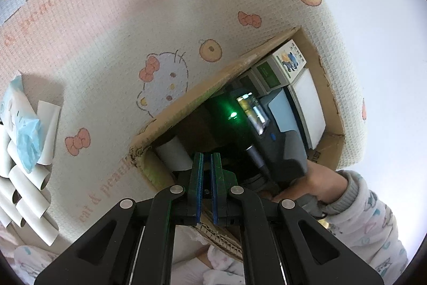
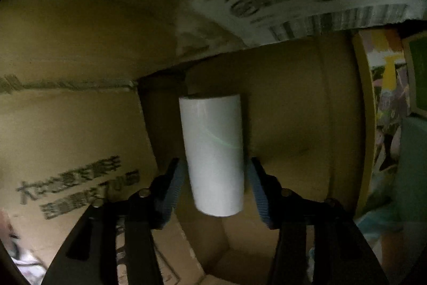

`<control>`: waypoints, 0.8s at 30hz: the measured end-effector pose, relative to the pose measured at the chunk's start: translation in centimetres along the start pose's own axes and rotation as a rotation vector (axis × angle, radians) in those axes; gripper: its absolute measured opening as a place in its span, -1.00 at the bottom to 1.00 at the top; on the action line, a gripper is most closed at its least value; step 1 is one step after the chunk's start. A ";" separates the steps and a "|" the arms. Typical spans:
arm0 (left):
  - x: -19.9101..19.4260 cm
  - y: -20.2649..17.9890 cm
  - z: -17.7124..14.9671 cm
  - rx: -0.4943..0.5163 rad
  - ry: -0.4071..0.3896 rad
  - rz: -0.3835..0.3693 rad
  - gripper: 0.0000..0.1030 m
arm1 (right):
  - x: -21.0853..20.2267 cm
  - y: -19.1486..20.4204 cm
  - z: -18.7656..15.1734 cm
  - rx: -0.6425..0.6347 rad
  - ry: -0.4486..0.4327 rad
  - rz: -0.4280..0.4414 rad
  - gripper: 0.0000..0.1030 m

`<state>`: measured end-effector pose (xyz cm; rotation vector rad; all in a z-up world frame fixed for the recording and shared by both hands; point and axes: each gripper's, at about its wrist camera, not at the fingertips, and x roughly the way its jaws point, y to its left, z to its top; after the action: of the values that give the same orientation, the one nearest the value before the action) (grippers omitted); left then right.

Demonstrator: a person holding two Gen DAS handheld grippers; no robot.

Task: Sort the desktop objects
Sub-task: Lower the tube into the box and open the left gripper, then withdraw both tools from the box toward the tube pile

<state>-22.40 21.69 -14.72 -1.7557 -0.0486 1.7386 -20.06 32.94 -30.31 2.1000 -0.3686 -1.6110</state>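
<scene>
We see a worktop (image 1: 112,26) covered by a waffle-textured cloth printed with cats, bows and peaches; an open cardboard box (image 1: 205,87) rests on it. A heap of white paper tubes (image 1: 29,194) lies on the cloth, well apart from the box, partly cut off at the frame edge. The box interior is dim (printed lettering on its walls is blurred). The left gripper (image 1: 206,164) hovers at the box rim, jaws clenched on nothing. Inside the box, a plain white tube (image 2: 213,154) lies between the right gripper (image 2: 216,178) jaws, which are released, not touching it.
</scene>
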 end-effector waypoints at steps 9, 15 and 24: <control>-0.3 -0.6 -0.1 0.025 -0.030 0.028 -0.92 | -0.9 0.6 0.2 0.009 -0.044 -0.032 0.03; -1.7 -1.7 -1.0 0.066 -0.093 0.060 -0.08 | -4.2 1.9 -0.9 0.034 -0.108 -0.093 0.09; -5.8 -2.4 -5.2 0.132 -0.281 0.004 0.14 | -7.7 7.6 -5.0 -0.077 -0.249 -0.258 0.23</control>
<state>-17.40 18.79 -9.03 -1.4095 -0.0493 1.9346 -16.92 31.10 -18.98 1.9566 -0.1143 -2.0099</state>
